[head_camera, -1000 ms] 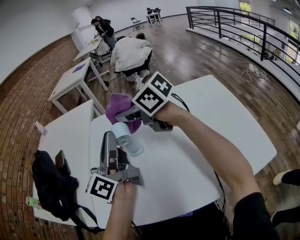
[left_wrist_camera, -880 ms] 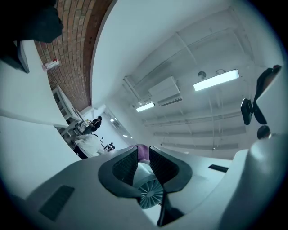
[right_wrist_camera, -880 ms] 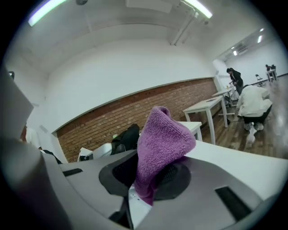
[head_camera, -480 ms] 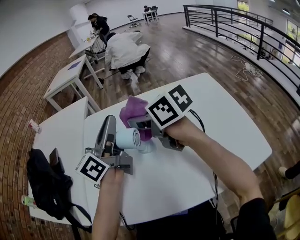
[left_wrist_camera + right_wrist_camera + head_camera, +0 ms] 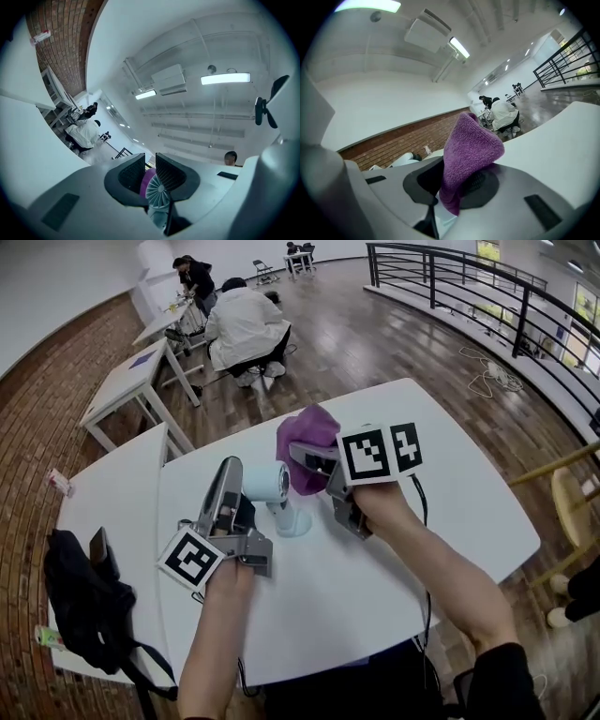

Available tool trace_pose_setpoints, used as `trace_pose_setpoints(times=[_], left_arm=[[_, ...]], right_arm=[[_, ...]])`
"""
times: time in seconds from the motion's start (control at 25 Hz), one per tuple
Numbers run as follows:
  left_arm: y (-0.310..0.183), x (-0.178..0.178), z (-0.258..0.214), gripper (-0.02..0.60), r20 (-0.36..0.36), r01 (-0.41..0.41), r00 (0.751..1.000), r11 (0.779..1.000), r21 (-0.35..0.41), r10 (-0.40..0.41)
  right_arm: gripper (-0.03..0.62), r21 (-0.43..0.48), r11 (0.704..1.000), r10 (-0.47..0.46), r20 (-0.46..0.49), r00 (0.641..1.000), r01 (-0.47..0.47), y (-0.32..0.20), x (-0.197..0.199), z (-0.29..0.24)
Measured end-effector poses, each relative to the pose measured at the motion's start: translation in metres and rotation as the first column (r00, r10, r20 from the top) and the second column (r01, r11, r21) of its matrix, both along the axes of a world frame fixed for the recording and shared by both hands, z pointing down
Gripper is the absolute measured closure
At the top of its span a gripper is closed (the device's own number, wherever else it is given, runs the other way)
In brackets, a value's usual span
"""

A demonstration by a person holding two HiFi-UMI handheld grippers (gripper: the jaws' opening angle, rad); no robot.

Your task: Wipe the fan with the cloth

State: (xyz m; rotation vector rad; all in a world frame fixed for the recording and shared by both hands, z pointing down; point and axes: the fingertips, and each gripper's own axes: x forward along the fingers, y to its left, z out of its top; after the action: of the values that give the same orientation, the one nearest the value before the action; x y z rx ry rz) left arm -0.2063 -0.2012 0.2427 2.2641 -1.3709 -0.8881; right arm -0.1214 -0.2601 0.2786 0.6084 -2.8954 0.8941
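A small pale fan (image 5: 267, 482) on a white stand is on the white table (image 5: 422, 549). My left gripper (image 5: 234, 470) is shut on it, and its grille (image 5: 158, 193) shows low between the jaws in the left gripper view. The purple cloth (image 5: 307, 437) is bunched in my right gripper (image 5: 305, 456), which is shut on it just right of the fan's head. Seen from the left gripper, the cloth (image 5: 147, 182) peeks from behind the grille. In the right gripper view the cloth (image 5: 471, 150) stands up out of the gripper (image 5: 459, 183) and hides the pads.
A black bag (image 5: 80, 601) lies on the neighbouring table at the left. People sit and stand at tables (image 5: 239, 329) further back. A black railing (image 5: 487, 287) runs along the right. A wooden chair (image 5: 572, 502) stands past the table's right edge.
Both grippers have shifted right across the table. The fan's head has turned from facing up to lying sideways. The cloth has swung from above the fan to its right side.
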Motion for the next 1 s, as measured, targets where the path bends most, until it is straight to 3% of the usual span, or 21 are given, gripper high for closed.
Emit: trace_pose_setpoints(times=[0.12,0.32,0.64,0.72,0.8,0.92,0.96,1.0], left_arm=[[0.004,-0.004,0.001,0.505,0.070,-0.003,0.998,1.000,0.023,0.001],[0.012,0.011,-0.014,0.506,0.073,-0.097,0.993,0.988,0.117,0.088],[0.027,0.008,-0.013,0.518,0.098,-0.080,0.993,0.989,0.127,0.068],[0.027,0.004,-0.013,0.518,0.108,-0.077,0.992,0.988,0.134,0.063],[0.025,0.001,-0.014,0.518,0.089,-0.079,0.994,0.986,0.147,0.066],[0.023,0.000,-0.014,0.518,0.060,-0.099,0.994,0.981,0.168,0.090],[0.024,0.001,-0.013,0.518,0.057,-0.110,0.993,0.979,0.171,0.102],[0.025,0.002,-0.012,0.518,0.055,-0.122,0.992,0.977,0.173,0.114]], right_arm=[[0.525,-0.014,1.000,-0.015,0.044,0.999,0.015,0.023,0.023,-0.004],[0.525,0.009,0.998,-0.068,0.078,0.995,0.067,0.062,0.018,-0.008],[0.525,0.061,0.998,-0.030,0.014,0.999,0.029,0.042,-0.001,0.002],[0.525,0.137,0.991,-0.001,0.025,1.000,-0.003,0.048,0.009,-0.012],[0.525,0.322,0.947,-0.004,0.064,0.998,-0.017,0.068,0.015,-0.055],[0.525,0.607,0.794,-0.035,-0.003,0.999,0.030,0.106,-0.003,-0.110],[0.525,0.638,0.768,-0.021,-0.065,0.998,0.058,0.111,-0.012,-0.109],[0.525,0.632,0.770,-0.009,-0.127,0.992,0.088,0.111,-0.020,-0.099]])
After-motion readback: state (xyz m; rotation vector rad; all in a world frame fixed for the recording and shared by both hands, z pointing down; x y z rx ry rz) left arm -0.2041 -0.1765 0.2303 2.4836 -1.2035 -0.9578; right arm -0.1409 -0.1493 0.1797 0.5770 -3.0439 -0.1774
